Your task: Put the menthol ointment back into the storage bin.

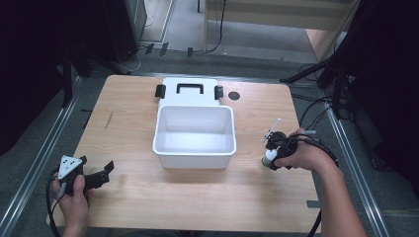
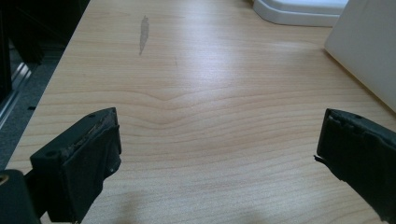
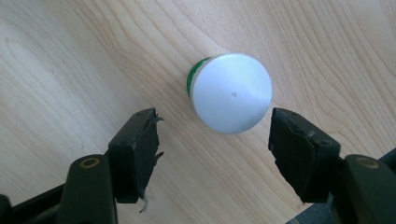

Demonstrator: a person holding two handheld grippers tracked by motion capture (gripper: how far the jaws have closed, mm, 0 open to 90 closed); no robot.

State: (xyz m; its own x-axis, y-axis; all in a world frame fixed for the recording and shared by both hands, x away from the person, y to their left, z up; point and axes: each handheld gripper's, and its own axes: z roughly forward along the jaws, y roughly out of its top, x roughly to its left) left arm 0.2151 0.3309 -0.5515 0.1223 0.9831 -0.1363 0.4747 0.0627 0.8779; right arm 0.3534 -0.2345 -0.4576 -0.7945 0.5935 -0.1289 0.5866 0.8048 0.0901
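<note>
Right gripper (image 3: 215, 135): jaws spread, poised above the bottle (image 3: 231, 93), one jaw on either side, not touching.
Bottle: upright on the bench (image 1: 197, 197), right of the tub (image 1: 194, 150).
Left gripper (image 2: 217, 154): jaws spread, nothing between.

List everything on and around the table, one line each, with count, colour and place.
table: one, light wood, centre of the high view.
bin: one, white, open, mid-table.
lid: one, white with black handle and two black latches, lying behind the bin and touching it.
bottle: one, silver-white cap over a green body, upright on the table right of the bin.
round mark: one, dark, on the table right of the lid.
left hand: one, at the near left corner of the table.
right hand: one, right of the bin.
left gripper: one, black, jaws apart over bare wood.
right gripper: one, black, jaws apart either side of the bottle, not touching it.
</note>
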